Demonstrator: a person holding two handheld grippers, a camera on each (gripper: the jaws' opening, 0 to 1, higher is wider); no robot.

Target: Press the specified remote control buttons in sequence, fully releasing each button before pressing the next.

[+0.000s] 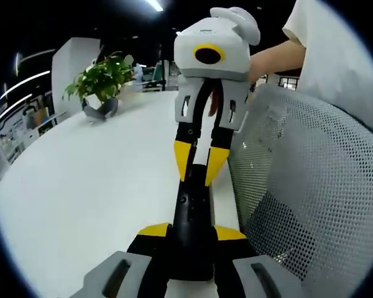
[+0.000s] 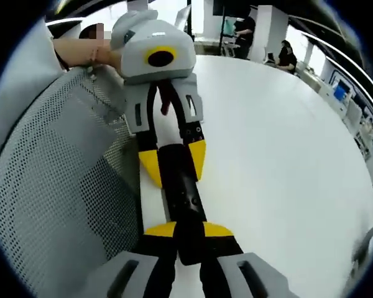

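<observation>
Gripping a black remote control [image 1: 193, 217] from both ends, the left gripper [image 1: 191, 239] is clamping its near end at lower centre, while the right gripper [image 1: 199, 162] is closing its yellow tips on the far end, over the white table [image 1: 81, 192].

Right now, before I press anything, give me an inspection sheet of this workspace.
Surface: white table, bare around the work.
Job's things: black remote, lying lengthwise near the table's edge, held at both ends.
Clutter: potted plant at the far side of the table.
Grippers: left gripper closed on the remote's near end; right gripper closed on its far end, yellow tips on either side.
Cables: nothing seen.
Surroundings: mesh chair close beside the table edge; person's arm behind the right gripper; people at desks beyond the table.
</observation>
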